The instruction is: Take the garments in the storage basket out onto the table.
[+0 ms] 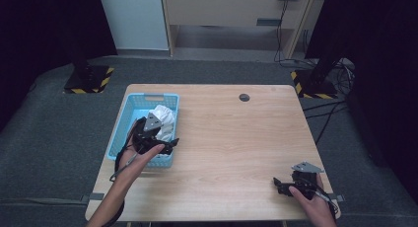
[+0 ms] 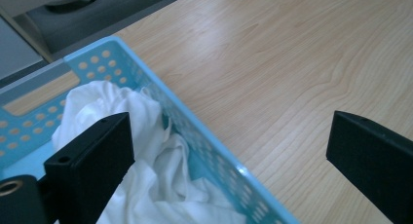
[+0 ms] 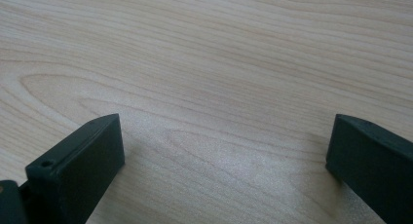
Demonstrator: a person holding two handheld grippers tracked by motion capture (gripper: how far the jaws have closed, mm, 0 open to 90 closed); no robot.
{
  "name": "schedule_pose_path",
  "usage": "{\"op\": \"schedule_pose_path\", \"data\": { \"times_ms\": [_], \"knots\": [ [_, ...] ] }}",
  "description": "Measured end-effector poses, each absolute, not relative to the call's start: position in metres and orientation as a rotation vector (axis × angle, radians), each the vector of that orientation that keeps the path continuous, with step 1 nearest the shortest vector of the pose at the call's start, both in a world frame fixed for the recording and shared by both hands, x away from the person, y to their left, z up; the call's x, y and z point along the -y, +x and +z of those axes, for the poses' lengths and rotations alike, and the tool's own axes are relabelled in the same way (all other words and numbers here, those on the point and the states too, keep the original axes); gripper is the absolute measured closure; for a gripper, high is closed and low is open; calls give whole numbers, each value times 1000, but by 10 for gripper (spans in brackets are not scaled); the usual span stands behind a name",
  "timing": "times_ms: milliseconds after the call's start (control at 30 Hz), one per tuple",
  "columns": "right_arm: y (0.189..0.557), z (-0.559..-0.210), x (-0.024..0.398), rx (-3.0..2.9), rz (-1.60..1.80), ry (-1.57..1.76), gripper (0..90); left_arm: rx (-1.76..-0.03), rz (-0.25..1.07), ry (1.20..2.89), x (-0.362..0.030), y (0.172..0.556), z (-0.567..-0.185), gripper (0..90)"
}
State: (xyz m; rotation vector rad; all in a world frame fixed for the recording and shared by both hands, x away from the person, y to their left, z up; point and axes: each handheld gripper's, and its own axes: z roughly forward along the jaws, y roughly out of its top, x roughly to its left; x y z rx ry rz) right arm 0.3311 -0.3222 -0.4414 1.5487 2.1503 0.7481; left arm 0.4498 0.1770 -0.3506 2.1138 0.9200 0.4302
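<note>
Here the left gripper (image 1: 170,144) hangs over the right wall of the blue basket (image 1: 120,123), its jaws spread wide apart and clamped on nothing. In the left gripper view one jaw sits above the white cloth (image 2: 141,156) inside the basket (image 2: 204,136) while the other is out over bare wood, so the basket's rim runs between them. Whether the inner jaw touches the cloth cannot be told.

The right gripper (image 1: 279,183) rests low near the table's near right corner, well apart from the basket. Its jaws too stand wide apart, with only wood grain between them in the right gripper view; they hold nothing.

The basket stands along the left edge of the table (image 1: 236,138), toward the far left corner, with the cloth (image 1: 165,119) bunched in its far right part. A small round grommet hole (image 1: 244,97) lies near the far edge. The table stands on grey carpet; beyond it are a pale cabinet (image 1: 226,10) with hanging cables, and two stand bases (image 1: 88,79) with yellow-and-black striped tape.

The tabletop is light wood laminate with flowing grain. The basket is rectangular plastic, its walls perforated with round holes and a slot handle. The cloth is soft and crumpled.
</note>
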Motion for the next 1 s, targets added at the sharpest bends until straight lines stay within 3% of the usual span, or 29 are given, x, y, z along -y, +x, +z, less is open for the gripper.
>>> {"op": "schedule_pose_path", "data": {
  "times_ms": [533,1000],
  "knots": [
    [331,-441,322,-2151,748,1547,3,-989,464,2122,-212,469,-362,24],
    [331,-441,322,-2150,748,1549,2,-1027,458,2151,-218,485,-370,22]
  ]
}}
